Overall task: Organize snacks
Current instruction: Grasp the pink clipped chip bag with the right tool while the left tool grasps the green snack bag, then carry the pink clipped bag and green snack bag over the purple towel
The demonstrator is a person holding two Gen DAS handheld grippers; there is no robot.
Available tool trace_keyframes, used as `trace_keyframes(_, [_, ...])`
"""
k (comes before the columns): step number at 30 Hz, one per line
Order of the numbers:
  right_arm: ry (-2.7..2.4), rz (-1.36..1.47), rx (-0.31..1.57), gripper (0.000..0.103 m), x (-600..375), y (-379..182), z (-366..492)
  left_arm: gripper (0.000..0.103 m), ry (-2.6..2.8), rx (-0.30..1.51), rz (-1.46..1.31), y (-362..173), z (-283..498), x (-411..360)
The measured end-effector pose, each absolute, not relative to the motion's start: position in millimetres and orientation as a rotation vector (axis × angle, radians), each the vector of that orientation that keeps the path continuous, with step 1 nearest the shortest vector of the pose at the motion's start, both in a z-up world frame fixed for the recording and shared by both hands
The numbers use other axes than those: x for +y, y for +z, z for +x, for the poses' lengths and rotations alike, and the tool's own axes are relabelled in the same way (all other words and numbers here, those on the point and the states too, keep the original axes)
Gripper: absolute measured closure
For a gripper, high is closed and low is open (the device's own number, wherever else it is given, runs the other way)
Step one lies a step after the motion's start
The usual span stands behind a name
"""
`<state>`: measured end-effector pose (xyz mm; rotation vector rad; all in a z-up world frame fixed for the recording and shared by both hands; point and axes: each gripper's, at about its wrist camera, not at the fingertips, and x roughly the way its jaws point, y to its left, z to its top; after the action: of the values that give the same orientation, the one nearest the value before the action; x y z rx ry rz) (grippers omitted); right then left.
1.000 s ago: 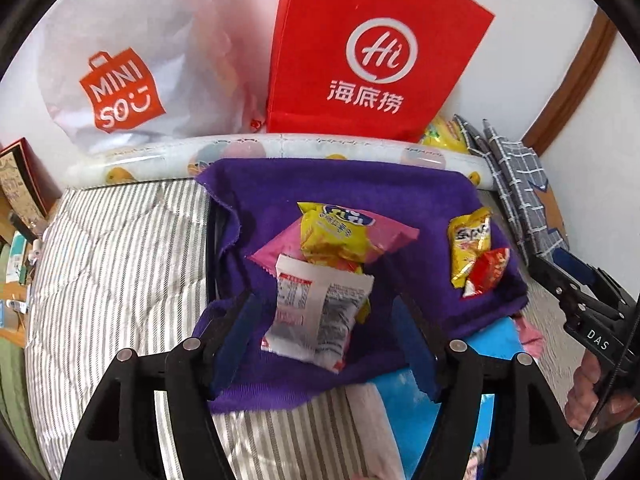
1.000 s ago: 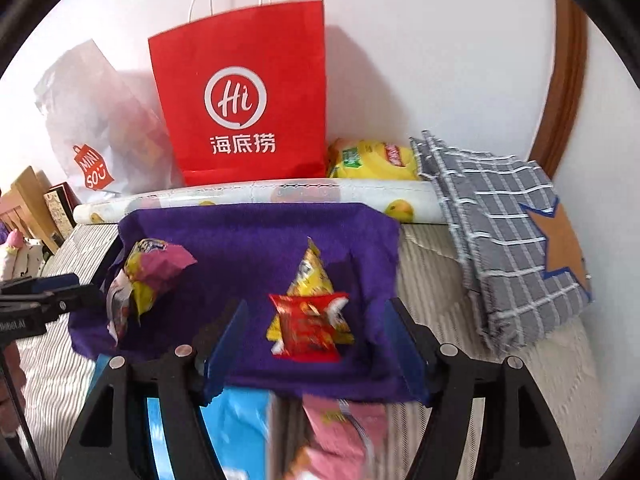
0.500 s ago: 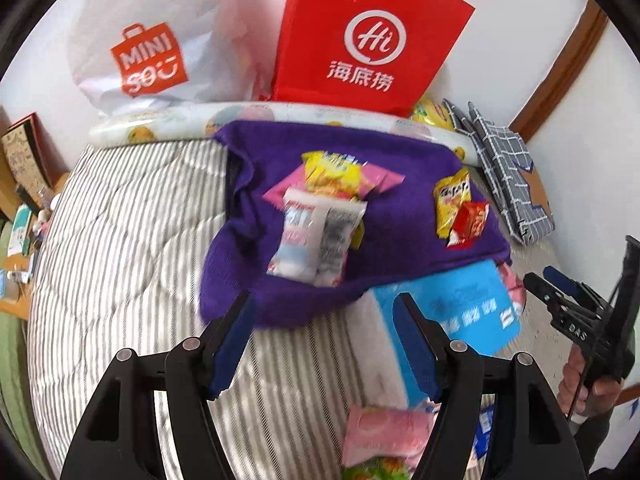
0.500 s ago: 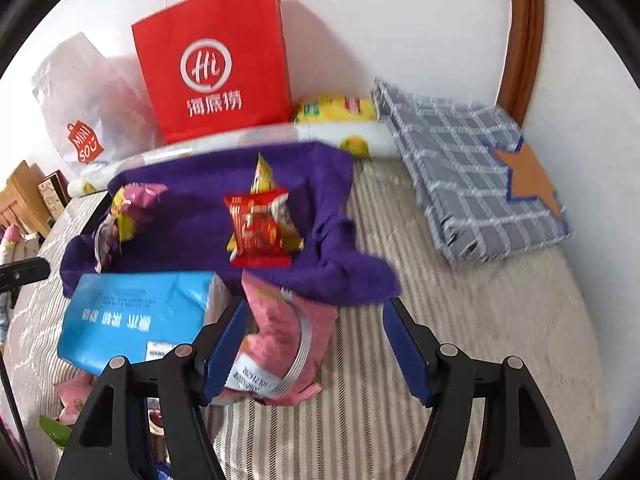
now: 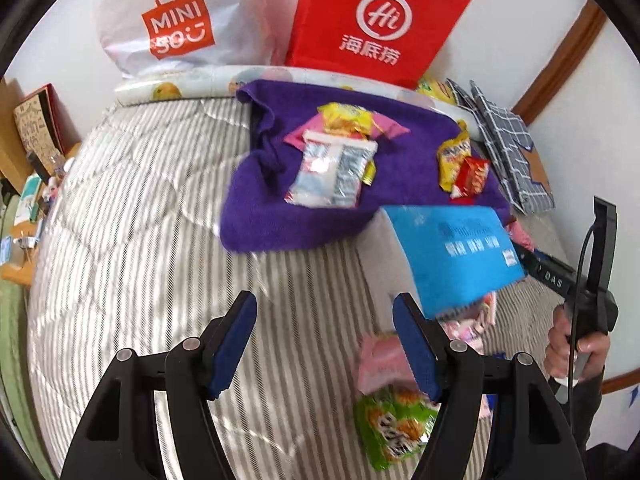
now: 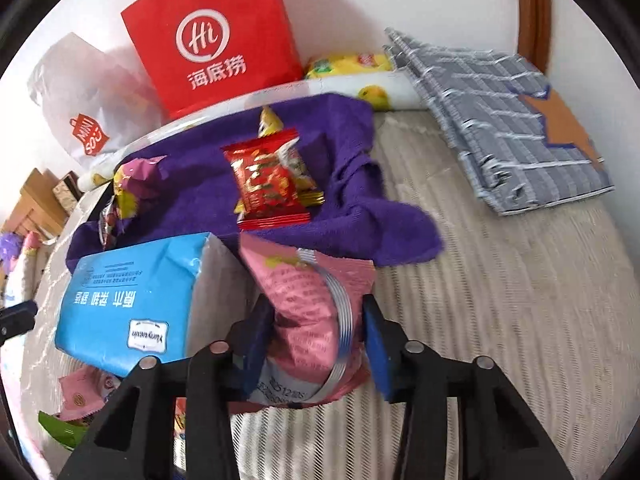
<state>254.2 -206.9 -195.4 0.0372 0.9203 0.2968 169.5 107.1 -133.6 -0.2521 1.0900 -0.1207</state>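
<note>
Two shopping bags; one purple towel; one blue tissue pack; one checked cloth.

We read "MINI SO" on the white plastic bag upper left, "Hi 海底捞" on the red paper bag, "DAS" on the right tool.

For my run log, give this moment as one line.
right gripper: just closed on pink snack bag | left gripper: open, empty | purple towel: snacks
</note>
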Motion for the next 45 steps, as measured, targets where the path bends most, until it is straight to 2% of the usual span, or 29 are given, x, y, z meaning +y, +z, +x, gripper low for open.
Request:
trace_keyframes(9, [0.274,0.048,0.872,0.067,-227.1,-170.3,211.1,0.033,-0.245,1.097,-0.300,-137.8,140.0,82.6])
trace_keyframes(23, [0.248,0.046,0.875,0.067,-227.7,-159.8,149.0,0.032,-0.379,1.099,-0.142,-155.0,105.8,34.4])
trace_keyframes(26, [0.234,0.047,0.886,0.067,-226.4,-161.7,138.5,0.034,-0.350,1.076,-0.114,-163.0,105.8,29.8])
trace_keyframes(28, [0.221,0.041,0.893,0.067,-224.8,-163.1,132.3,0.046,-0.328,1.087,-0.067,-170.9,107.6,24.2])
trace_keyframes(29, [0.217,0.041,0.896,0.067,-224.1,-163.6,129.7,0.048,-0.323,1.082,-0.056,-173.1,107.9,23.1])
trace_keyframes(31, [0.207,0.046,0.900,0.067,-222.3,-164.5,124.4,0.062,-0.340,1.055,-0.048,-171.8,105.5,21.8])
trace_keyframes(33, [0.199,0.055,0.902,0.067,-221.3,-165.0,121.1,0.066,-0.351,1.047,-0.030,-169.4,104.2,20.5])
trace_keyframes(45, [0.195,0.090,0.907,0.067,-206.7,-159.5,115.6,0.067,-0.461,1.010,-0.155,-144.8,89.8,41.1])
